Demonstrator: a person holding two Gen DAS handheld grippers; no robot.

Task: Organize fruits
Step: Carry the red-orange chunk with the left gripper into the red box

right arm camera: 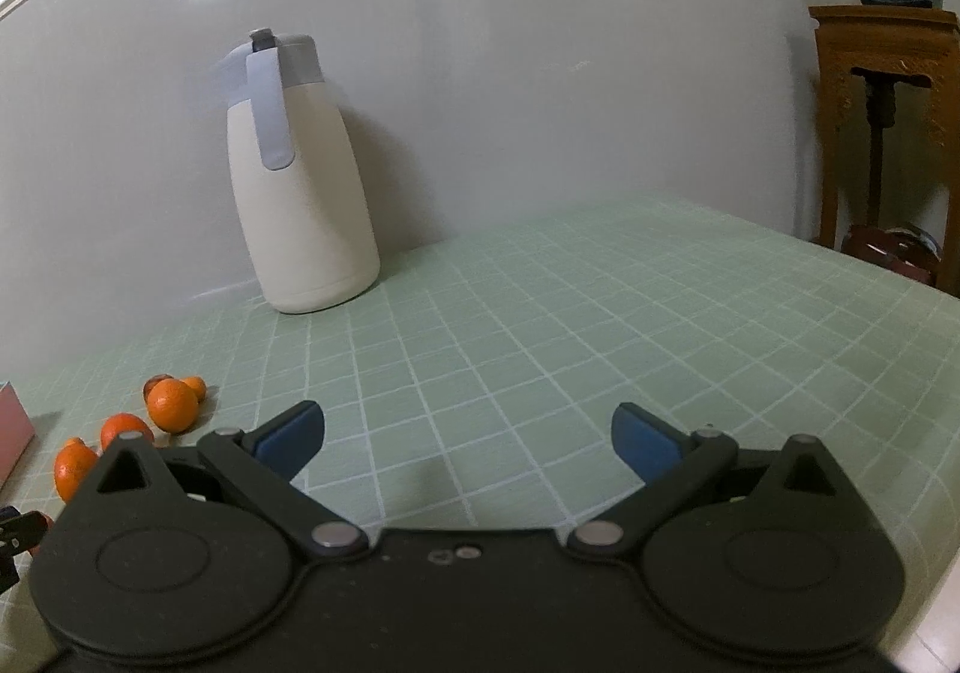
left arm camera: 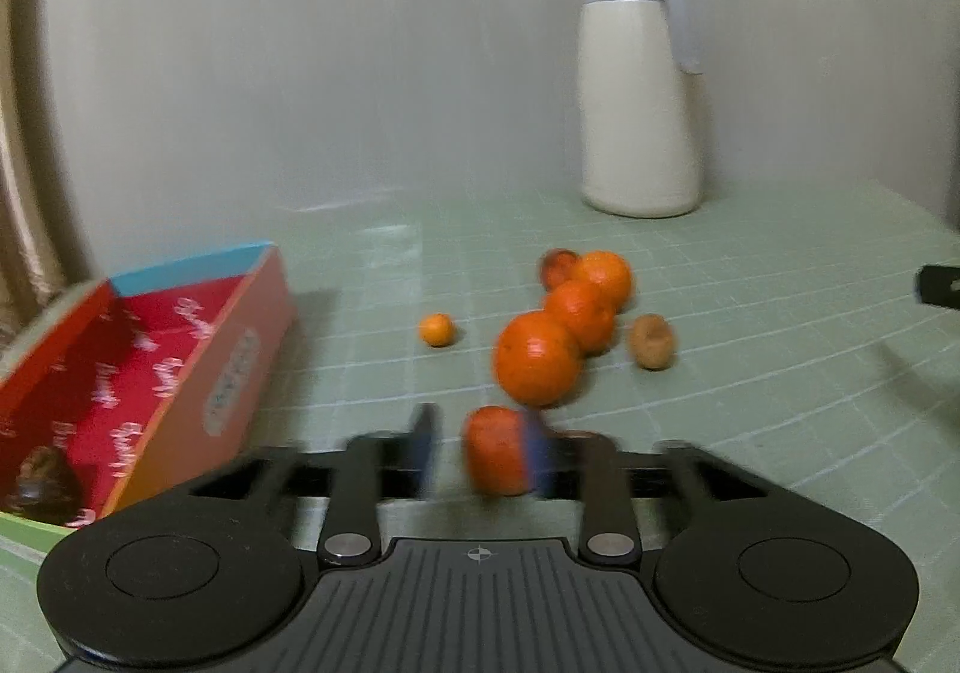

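Note:
In the left wrist view my left gripper [left arm camera: 483, 433] is blurred and its jaws stand apart. A small orange [left arm camera: 495, 451] sits between them, against the right pad, with a gap to the left pad. Beyond it on the green mat lie three more oranges [left arm camera: 536, 359], a tiny orange fruit [left arm camera: 437, 329], a brown fruit [left arm camera: 651, 341] and a reddish one [left arm camera: 555, 265]. A red open box [left arm camera: 138, 373] at the left holds a dark fruit [left arm camera: 45, 478]. My right gripper [right arm camera: 468, 433] is open over bare mat, with the oranges [right arm camera: 173, 403] off to its left.
A cream thermos jug [left arm camera: 639, 90] with a grey lid stands at the back against the wall, also seen as the jug [right arm camera: 300, 181] in the right wrist view. A wooden stand [right arm camera: 882, 120] is past the table's right edge. Gridded green mat [right arm camera: 600, 313] stretches to the right.

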